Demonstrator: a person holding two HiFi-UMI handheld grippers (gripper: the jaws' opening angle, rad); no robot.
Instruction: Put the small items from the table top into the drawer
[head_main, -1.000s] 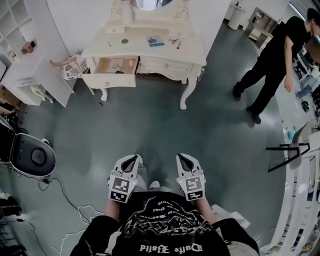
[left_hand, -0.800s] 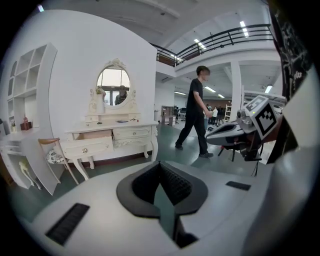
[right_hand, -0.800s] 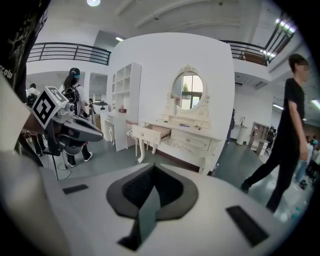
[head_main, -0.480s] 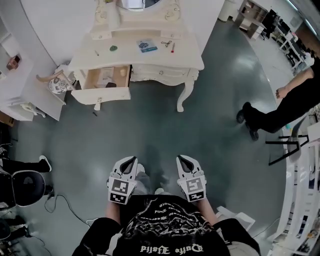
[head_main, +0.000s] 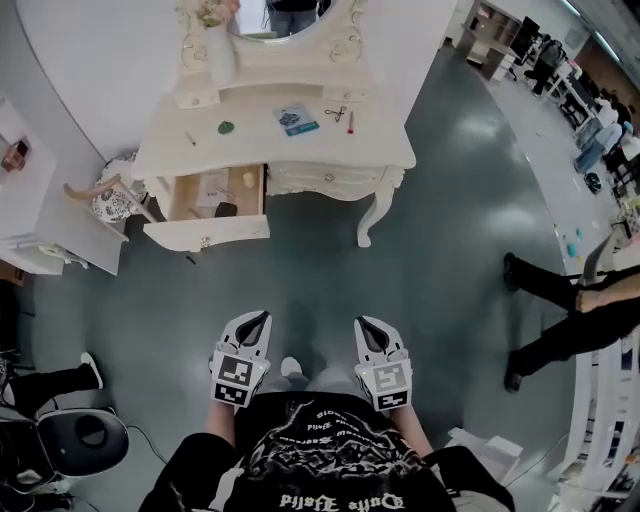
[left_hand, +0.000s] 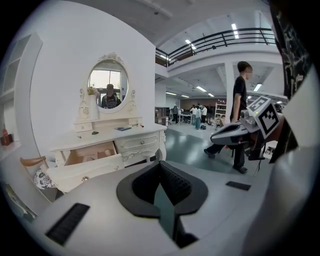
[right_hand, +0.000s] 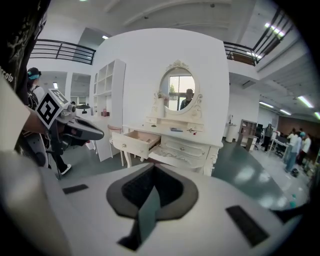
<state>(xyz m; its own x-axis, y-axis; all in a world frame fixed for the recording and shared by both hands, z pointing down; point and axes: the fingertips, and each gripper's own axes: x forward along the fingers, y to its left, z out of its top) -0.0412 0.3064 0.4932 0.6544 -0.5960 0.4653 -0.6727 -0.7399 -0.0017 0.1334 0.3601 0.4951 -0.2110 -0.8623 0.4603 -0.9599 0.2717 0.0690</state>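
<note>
The left gripper (head_main: 255, 322) and the right gripper (head_main: 366, 326) are both closed tight. Neither one holds anything. They hang side by side low over the floor (head_main: 300, 280), well apart from the white tabletop (head_main: 260, 150).

The small things all lie on the tabletop. A green thing (head_main: 226, 127) and a thin stick (head_main: 190, 139) lie toward the left edge. A blue card (head_main: 297, 120) lies in the middle. The scissors (head_main: 338, 113) and a red pen (head_main: 350, 122) lie a bit right of the middle, near the back edge. The drawer (head_main: 205, 232) is pulled out under the front left corner.

I think the step now is to get close to the tabletop. It seems best to stop right by the open drawer. Then one gripper should open wide before it comes down on a thing. The green thing looks like a good first pick, since it lies near the drawer. The scissors and pen are thin and flat, so they may slip.
</note>
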